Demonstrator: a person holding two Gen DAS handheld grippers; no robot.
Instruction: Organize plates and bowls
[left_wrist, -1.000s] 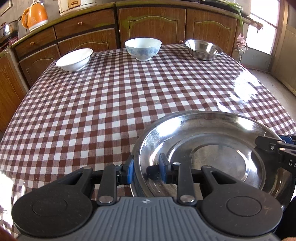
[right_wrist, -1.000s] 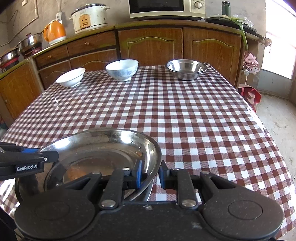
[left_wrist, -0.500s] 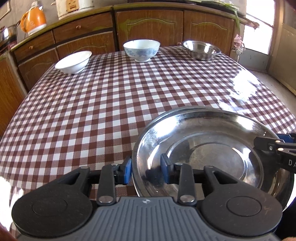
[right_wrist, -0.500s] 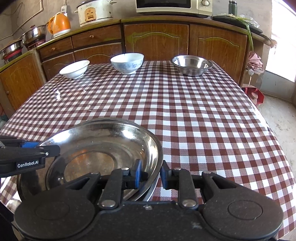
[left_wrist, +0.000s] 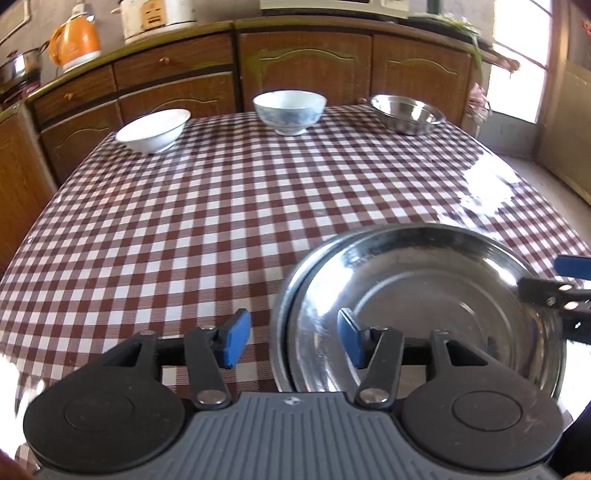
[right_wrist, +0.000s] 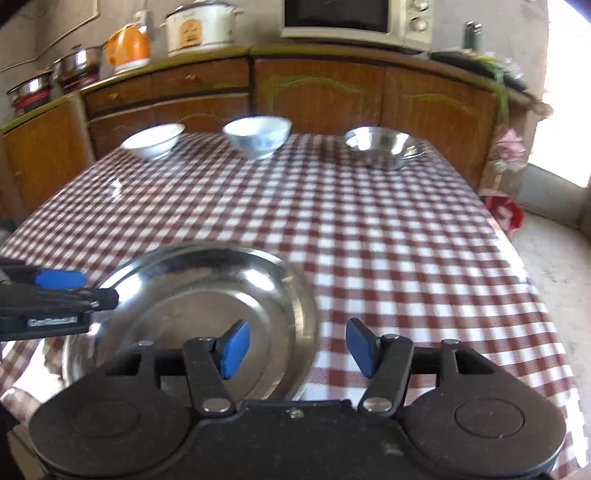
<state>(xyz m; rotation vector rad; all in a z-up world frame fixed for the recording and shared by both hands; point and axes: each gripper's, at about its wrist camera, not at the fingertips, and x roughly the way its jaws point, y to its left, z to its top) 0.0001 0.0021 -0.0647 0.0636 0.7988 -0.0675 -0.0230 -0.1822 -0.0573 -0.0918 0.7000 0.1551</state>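
The left hand-held gripper (left_wrist: 291, 341) is open. Its jaws have just been opening, and the rim of the steel plate (left_wrist: 424, 306) sits between the blue pads without being squeezed. The right hand-held gripper (right_wrist: 301, 343) is open too, jaws also just opened, with the far side of that plate's rim between its pads, not pinched.

The plate rests on the near part of the worktop (left_wrist: 221, 221), which wears a red and white checked cloth. A second rim peeks out along the plate's edge, so there may be two plates stacked, but that is hard to tell. The near edge of the plate is hidden behind the gripper bodies. The right wrist view is blurry.

Three bowls stand in a row at the far edge, well apart: a small white bowl (left_wrist: 151, 129), a white bowl with blue pattern (left_wrist: 290, 110), and a steel bowl (left_wrist: 406, 112).

Behind, on the wooden cabinets (left_wrist: 306, 70), an orange kettle (left_wrist: 75, 42) and a white pot (right_wrist: 201, 26) show. A microwave (right_wrist: 354, 18) is cut off at the top.
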